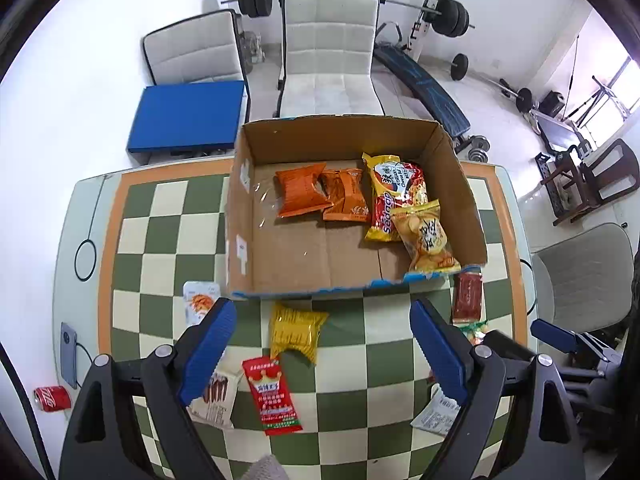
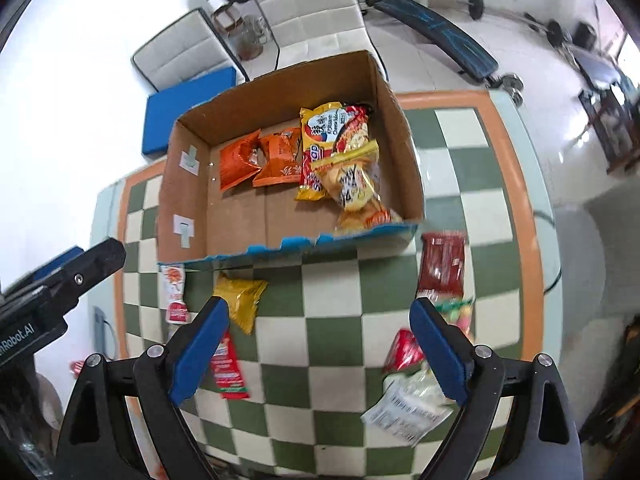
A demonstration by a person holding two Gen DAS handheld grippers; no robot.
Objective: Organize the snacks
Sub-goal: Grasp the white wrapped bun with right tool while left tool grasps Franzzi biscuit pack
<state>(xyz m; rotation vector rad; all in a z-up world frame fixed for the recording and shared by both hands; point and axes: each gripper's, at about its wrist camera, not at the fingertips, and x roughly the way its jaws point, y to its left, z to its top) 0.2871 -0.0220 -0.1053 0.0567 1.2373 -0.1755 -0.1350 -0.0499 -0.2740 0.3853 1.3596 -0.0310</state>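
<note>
Left hand-held gripper [image 1: 322, 354]: blue-padded, jaws wide, holding nothing, hovering above the checkered green-and-cream counter [image 1: 400, 368]. Right hand-held gripper [image 2: 318, 350]: likewise wide and unladen. Between the left pads: crinkled gold foil snack packet [image 1: 296, 330] and flat red sachet with crown print [image 1: 273, 394], close together. Further out: open brown cardboard box [image 1: 256, 216] already containing orange pouches [image 1: 322, 194], a yellow noodle pack [image 1: 394, 194] and a chip bag [image 1: 428, 236]. Dark red wrapper [image 2: 442, 262] just outside the box's near right corner.

Likely risks: catching both neighbouring packets at once; slippery foil sliding free from a pinch; snagging the box's torn near edge.
</note>
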